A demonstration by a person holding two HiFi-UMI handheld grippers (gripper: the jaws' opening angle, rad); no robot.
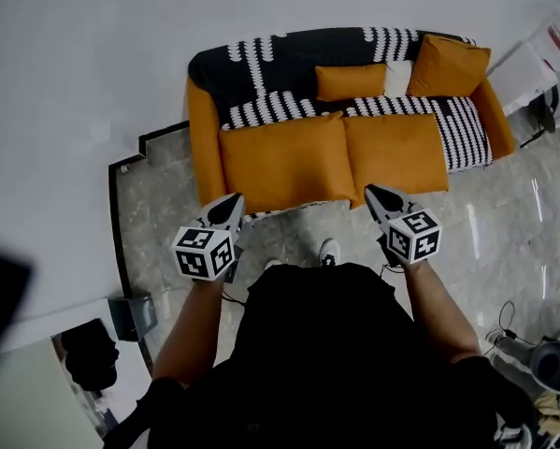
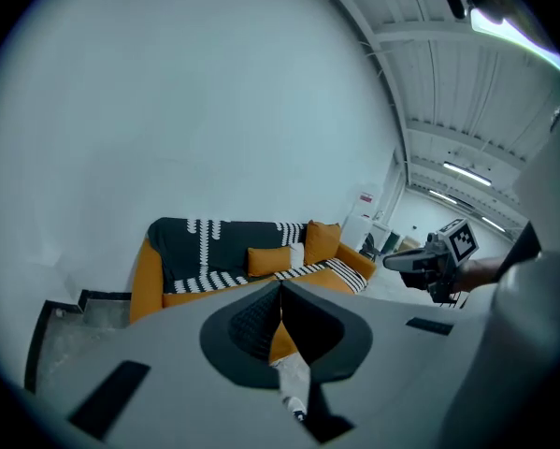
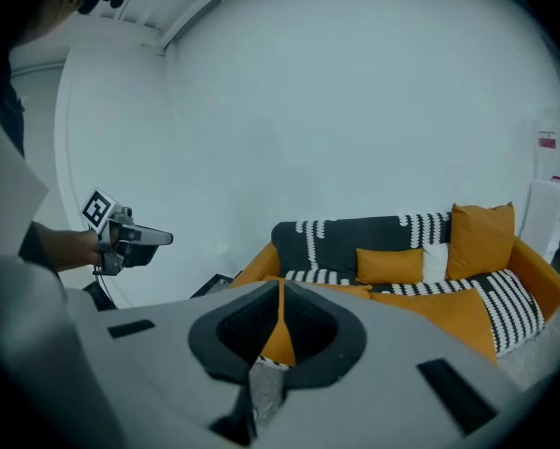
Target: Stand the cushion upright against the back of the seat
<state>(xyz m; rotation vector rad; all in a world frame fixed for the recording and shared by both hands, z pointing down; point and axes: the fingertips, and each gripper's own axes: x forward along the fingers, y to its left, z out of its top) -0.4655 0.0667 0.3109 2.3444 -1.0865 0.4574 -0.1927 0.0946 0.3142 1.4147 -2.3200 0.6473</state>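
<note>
Left gripper [image 1: 234, 201] and right gripper [image 1: 372, 193] were both pressed together, empty, before the sofa [image 1: 203, 138]; small orange cushion [image 1: 351, 81] rested against the backrest, mid-seat; red label [image 3: 548, 139] beyond the sofa was too small to read.

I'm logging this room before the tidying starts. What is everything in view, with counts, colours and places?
sofa: one, orange, against the white wall
throw: one, black with white pattern, draped over the sofa's back and seat
large cushions: two, orange, lying flat side by side at the seat's front
small cushion: one, orange, leaning on the backrest, middle
white cushion: one, white, just right of the small cushion
square cushion: one, orange, upright in the right corner
shoe: one, white, on the floor
left gripper: one, grey, shut, empty, before the sofa's front
right gripper: one, grey, shut, empty, before the sofa's front
</note>
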